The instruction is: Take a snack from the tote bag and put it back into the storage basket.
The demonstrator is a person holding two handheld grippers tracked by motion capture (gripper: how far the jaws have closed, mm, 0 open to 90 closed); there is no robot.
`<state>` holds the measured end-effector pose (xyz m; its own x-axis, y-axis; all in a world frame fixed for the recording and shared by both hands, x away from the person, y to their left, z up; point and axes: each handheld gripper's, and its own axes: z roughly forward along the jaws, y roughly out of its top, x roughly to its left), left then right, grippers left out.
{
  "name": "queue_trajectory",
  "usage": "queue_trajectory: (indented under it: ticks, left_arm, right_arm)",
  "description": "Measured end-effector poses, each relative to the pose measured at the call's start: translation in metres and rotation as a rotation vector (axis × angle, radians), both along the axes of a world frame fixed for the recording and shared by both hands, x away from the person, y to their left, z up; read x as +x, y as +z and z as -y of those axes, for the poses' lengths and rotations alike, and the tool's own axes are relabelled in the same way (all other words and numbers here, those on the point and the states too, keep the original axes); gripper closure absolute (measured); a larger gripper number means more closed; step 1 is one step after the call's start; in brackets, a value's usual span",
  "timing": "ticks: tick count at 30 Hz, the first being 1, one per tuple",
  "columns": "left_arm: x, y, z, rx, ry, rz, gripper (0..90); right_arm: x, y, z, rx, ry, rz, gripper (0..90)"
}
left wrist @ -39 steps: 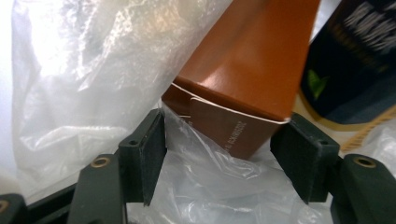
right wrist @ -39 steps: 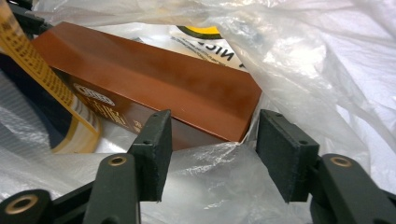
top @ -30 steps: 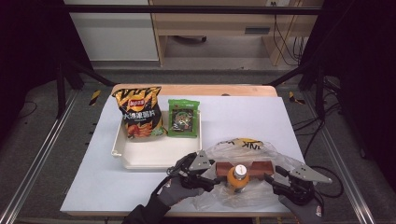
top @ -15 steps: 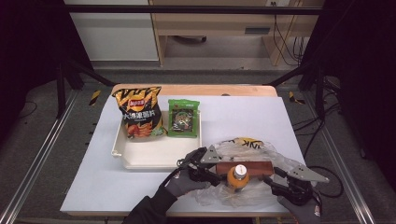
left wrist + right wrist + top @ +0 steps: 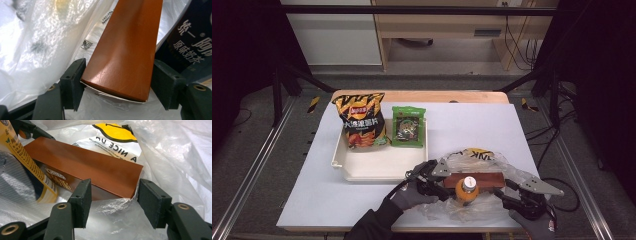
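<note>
Sliding in from the tray side over the last second, the left gripper (image 5: 438, 176) has come right up to the near end of the brown box (image 5: 474, 178), and its jaws now stand one on each side of that end. In the left gripper view the left pad touches the box's edge while the right pad stands just clear, so this reads as jaws set wide around the box, not yet pinching it. The right gripper (image 5: 512, 192) has kept its place at the opposite end; in its own view the jaws are half spread, the box's corner (image 5: 130, 182) lying just beyond and between them, with crumpled film bunched in the gap and nothing clamped.

My reading is that the box is about to be lifted out of the plastic bag (image 5: 492, 162), with one more closing step needed first.

The box is long, flat-sided, glossy cardboard with sharp corners and a slightly lifted flap at its end. The bag is thin, translucent and wrinkled, likely to cling and drag. An orange bottle (image 5: 467, 189) with a white cap lies against the box's side, round and smooth. All rest on the bench (image 5: 472, 125).
</note>
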<state>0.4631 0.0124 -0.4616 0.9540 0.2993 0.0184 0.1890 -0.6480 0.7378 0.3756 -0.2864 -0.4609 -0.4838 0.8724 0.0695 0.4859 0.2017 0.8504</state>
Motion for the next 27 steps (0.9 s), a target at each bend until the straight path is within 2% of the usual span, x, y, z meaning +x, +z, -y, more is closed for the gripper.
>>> queue_trajectory:
  ticks: [1, 3, 6, 9, 14, 21, 27]
  left_arm:
    - [0.0, -0.001, 0.001, 0.0, 0.0, -0.003, 32.1]
    - [0.0, -0.003, 0.002, 0.028, -0.006, 0.011, 32.7]
    - [-0.001, -0.002, 0.002, 0.033, -0.011, 0.014, 33.5]
    - [-0.003, 0.0, -0.001, 0.034, -0.032, 0.007, 38.1]
    - [-0.006, 0.009, -0.01, 0.005, -0.037, 0.016, 42.3]
    - [-0.009, 0.019, -0.022, -0.057, -0.022, 0.005, 42.9]
    - [-0.01, 0.024, -0.028, -0.085, -0.024, -0.004, 43.1]
  right_arm:
    - [0.0, 0.0, 0.0, 0.0, -0.001, 0.001, 45.3]
    - [0.0, 0.0, 0.0, 0.0, -0.002, 0.002, 45.4]
    - [0.0, 0.0, 0.0, 0.0, -0.003, 0.002, 45.3]
    - [0.0, 0.0, 0.001, 0.003, -0.005, 0.008, 44.6]
    - [-0.003, 0.002, 0.005, 0.022, -0.008, 0.014, 43.7]
    - [-0.003, -0.001, 0.006, 0.013, -0.011, 0.002, 41.5]
    - [-0.003, -0.001, 0.006, 0.007, -0.008, 0.0, 42.8]
